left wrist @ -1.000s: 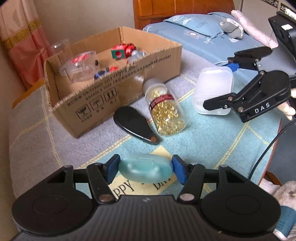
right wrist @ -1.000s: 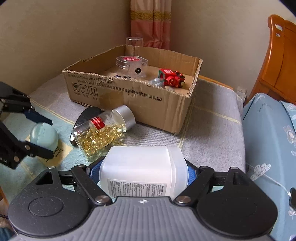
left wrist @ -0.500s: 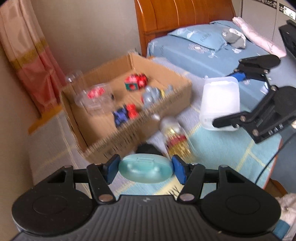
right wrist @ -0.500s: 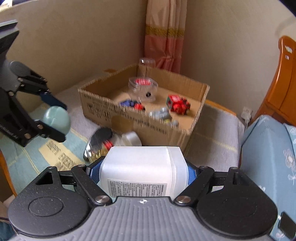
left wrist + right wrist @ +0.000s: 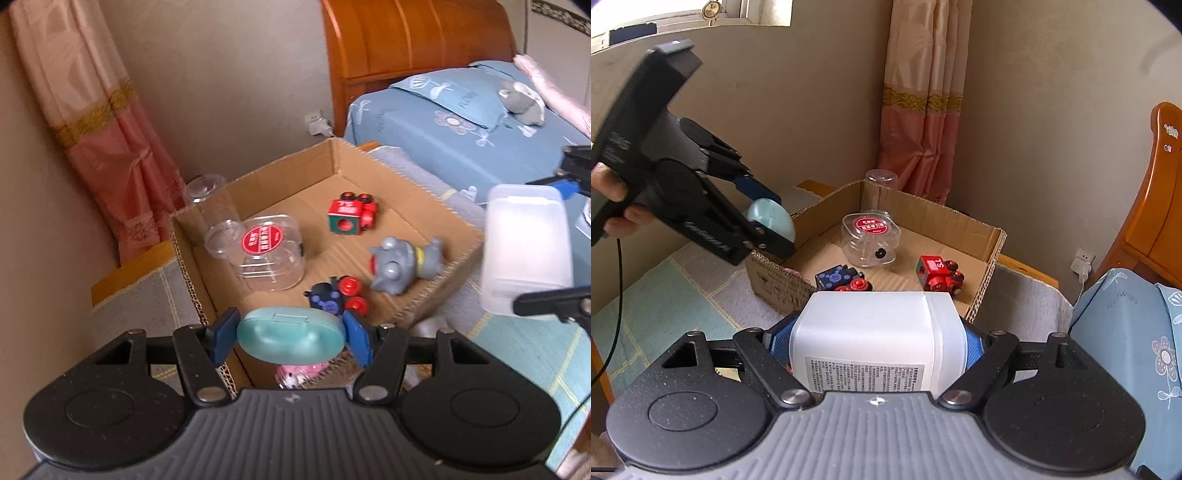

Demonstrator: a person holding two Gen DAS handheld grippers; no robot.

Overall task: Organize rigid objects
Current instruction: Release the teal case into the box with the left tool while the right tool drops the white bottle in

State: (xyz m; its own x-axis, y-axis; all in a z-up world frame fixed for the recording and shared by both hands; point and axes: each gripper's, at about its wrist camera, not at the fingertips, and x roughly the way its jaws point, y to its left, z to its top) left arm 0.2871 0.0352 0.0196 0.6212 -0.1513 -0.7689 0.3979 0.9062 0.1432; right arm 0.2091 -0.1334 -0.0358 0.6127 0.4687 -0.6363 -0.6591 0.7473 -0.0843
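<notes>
At the upper left of the left wrist view we saw a pink curtain (image 5: 107, 147) with a gold band against a beige wall (image 5: 229, 74). A wooden headboard (image 5: 413, 40) rose at the top, and at the upper right lay a blue floral pillow (image 5: 450, 103). A white wall plug (image 5: 319, 125) sat beside the headboard.

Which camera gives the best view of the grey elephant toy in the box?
The left wrist view: the grey elephant toy lies fully visible there inside the cardboard box. In the right wrist view I cannot find it.
</notes>
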